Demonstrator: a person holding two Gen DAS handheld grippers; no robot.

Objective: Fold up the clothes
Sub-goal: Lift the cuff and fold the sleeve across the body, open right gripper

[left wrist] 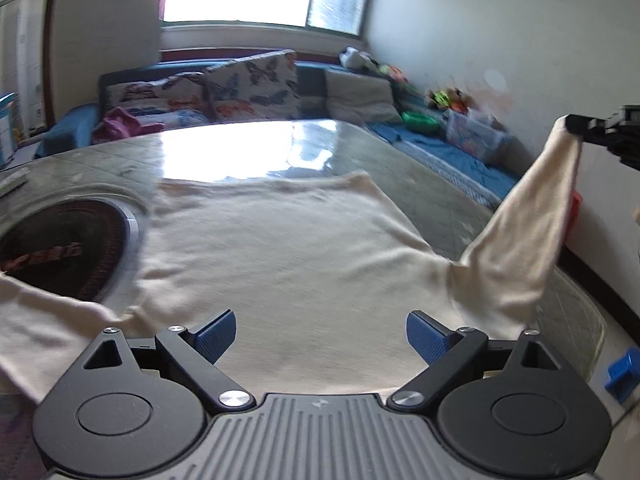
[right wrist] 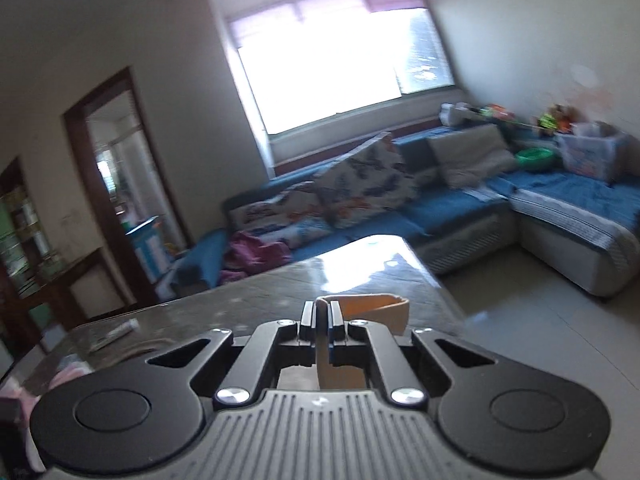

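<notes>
A cream long-sleeved top (left wrist: 280, 248) lies spread flat on the glossy table (left wrist: 240, 148). My left gripper (left wrist: 322, 336) is open, its blue pads (left wrist: 216, 334) hovering just above the near edge of the garment, holding nothing. My right gripper (left wrist: 580, 124) is at the far right, shut on the cuff of the right sleeve (left wrist: 528, 216) and lifting it up off the table. In the right wrist view the right gripper (right wrist: 322, 316) is shut on the cream cuff (right wrist: 372, 308). The left sleeve (left wrist: 36, 320) trails off to the near left.
A round dark hotplate with a metal ring (left wrist: 60, 244) is set into the table at the left, partly under the garment. A blue sofa with butterfly cushions (left wrist: 248, 88) stands behind the table. A toy-filled plastic box (left wrist: 472, 132) sits on the sofa at the right.
</notes>
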